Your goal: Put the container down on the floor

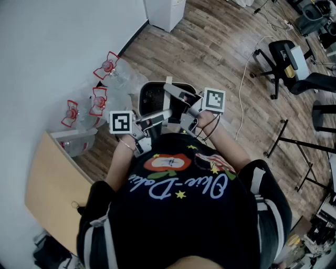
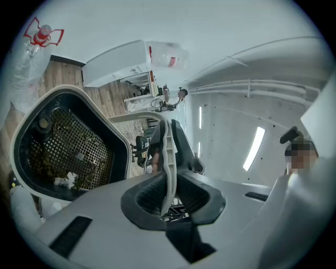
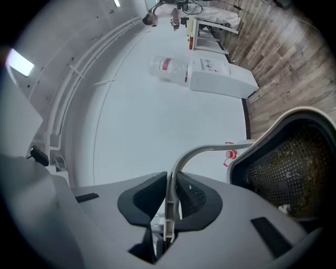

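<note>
The container [image 1: 156,96] is a black mesh basket with a white rim and a thin white handle [image 1: 175,93]. It hangs in front of the person, above the wood floor. My left gripper [image 1: 157,116] is shut on the handle [image 2: 167,152], which runs between its dark pads. My right gripper [image 1: 185,111] is shut on the same handle [image 3: 202,152] from the other side. In the left gripper view [image 2: 168,197] the basket's opening [image 2: 68,147] shows small scraps inside. The right gripper view [image 3: 168,202] has the basket [image 3: 286,168] at its right edge.
Clear bottles with red caps [image 1: 107,68] stand along the white wall at left, beside a tan board [image 1: 52,189]. A white cabinet [image 1: 165,10] is at the top. An office chair [image 1: 283,58], a cable [image 1: 242,100] and black stand legs [image 1: 294,147] are at right.
</note>
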Demonstrator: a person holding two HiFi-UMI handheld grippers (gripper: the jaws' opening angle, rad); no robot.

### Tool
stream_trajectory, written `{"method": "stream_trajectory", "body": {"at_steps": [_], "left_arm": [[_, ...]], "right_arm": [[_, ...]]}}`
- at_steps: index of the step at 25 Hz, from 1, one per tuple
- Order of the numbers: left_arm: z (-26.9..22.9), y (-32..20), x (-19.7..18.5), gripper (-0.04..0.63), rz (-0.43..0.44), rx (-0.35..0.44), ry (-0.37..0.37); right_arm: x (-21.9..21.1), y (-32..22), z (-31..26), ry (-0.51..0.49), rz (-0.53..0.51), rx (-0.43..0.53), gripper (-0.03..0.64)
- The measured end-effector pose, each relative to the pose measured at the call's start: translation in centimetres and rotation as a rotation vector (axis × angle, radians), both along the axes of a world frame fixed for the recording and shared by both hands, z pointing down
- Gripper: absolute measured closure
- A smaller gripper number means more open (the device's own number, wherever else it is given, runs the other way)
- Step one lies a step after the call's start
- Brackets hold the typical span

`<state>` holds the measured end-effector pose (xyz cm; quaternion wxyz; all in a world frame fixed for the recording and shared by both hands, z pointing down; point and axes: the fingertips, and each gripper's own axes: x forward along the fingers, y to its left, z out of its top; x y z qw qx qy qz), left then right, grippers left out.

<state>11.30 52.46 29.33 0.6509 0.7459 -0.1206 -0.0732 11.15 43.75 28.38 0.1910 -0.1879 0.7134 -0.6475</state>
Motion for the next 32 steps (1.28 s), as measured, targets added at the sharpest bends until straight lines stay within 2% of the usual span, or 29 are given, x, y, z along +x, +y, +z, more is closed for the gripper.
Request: {"method": "stream_trajectory", "body": {"at_steps": [12, 22, 32], "left_arm": [[-0.5, -0.1, 0.3, 0.541, -0.006, -0.002, 0.028], [0.3, -0.2, 0.2, 0.541, -0.013, -0.006, 0.009], [0.6, -0.4, 0.2, 0.541, -0.014, -0.017, 0.021]], "right_arm": [[-0.1, -0.1, -0.1, 0.003, -0.013, 0.006, 0.569], [-0.1, -0.1, 0.6, -0.008, -0.004, -0.02, 0.569], [0.0, -0.4, 0.8, 0.002, 0.002, -0.014, 0.569]]}}
